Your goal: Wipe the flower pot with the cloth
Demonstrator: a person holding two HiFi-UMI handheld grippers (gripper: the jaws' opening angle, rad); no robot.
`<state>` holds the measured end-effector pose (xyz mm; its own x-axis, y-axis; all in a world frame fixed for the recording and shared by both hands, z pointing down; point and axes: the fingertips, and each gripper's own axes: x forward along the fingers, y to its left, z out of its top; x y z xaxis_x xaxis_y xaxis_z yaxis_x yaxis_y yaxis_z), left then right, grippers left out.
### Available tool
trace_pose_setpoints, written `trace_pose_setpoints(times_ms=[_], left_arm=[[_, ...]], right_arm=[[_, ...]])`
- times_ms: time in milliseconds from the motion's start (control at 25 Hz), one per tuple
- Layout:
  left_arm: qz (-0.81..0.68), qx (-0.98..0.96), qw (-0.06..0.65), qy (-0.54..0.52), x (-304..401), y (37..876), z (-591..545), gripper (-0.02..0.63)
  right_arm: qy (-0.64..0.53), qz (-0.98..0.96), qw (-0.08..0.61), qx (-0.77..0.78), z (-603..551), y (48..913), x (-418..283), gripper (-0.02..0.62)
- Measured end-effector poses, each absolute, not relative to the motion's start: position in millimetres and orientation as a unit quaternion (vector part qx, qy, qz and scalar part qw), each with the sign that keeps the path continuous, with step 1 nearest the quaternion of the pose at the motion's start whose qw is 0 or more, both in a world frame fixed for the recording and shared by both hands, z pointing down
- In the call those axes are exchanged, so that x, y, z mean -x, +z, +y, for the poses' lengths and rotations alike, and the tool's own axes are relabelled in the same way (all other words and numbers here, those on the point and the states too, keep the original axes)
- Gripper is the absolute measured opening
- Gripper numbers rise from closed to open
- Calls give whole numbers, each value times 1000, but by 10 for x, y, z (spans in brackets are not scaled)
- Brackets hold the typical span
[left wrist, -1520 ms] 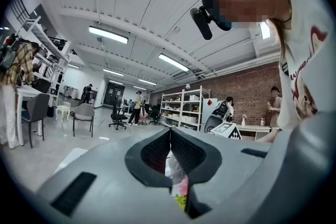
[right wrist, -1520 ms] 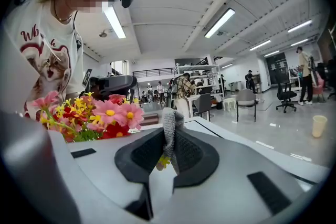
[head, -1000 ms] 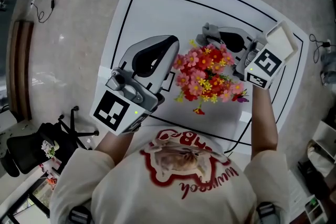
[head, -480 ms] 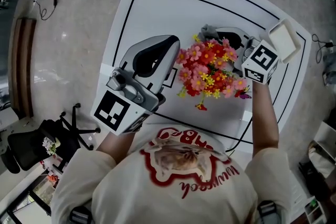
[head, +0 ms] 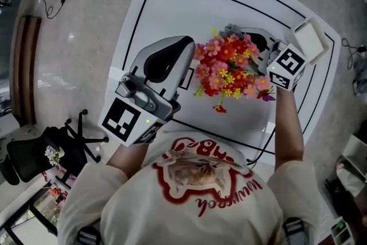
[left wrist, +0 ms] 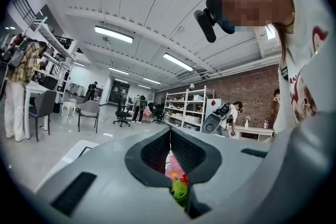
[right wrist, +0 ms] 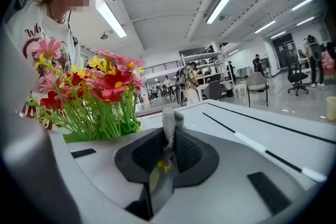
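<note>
1. Closest to me, the left claw (head: 184, 53) lies level just left of the flowers (head: 228, 69), with its tip near the outer blooms. In the left gripper view I see its jaws (left wrist: 170, 139) pressed together, pad against pad. Only a sliver of pink and green from the flowers (left wrist: 176, 178) shows through the slit
2. The flowers are a bunch of pink, red and yellow blooms on green stems, standing on the white worktop (head: 166, 3) between my two claws. I cannot see the flower pot itself, because the blooms cover it from above
3. On the far right side of the flowers is the right claw (head: 239, 36), just beside the blooms and tipped slightly down. In the right gripper view its jaws (right wrist: 169, 136) are clamped on a strip of grey cloth (right wrist: 168, 120). The strip stands up out of the pads, with the flowers (right wrist: 100, 86) just to its left. From above, the cloth (head: 229, 29) shows at the far edge of the flowers
4. Beyond the flowers, black lines curve across the worktop
</note>
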<state>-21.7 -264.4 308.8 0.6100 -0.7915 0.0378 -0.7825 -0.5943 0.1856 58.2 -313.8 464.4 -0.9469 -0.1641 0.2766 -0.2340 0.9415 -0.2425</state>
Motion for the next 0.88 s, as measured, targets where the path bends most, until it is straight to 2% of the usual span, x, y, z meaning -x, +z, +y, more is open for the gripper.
trace_pose_setpoints(times_ms=[240, 560, 880], left_arm=[[-450, -889, 81, -28, 175, 3067, -2526, 5], [-452, -888, 86, -25, 144, 3106, -2326, 5], [-445, -891, 80, -36, 65, 3038, -2240, 5]], right_arm=[[142, -978, 104, -115, -3105, 4576, -612, 44], [127, -973, 125, -144, -3063, 4655, -728, 44], [119, -971, 117, -174, -3015, 4661, -841, 44]])
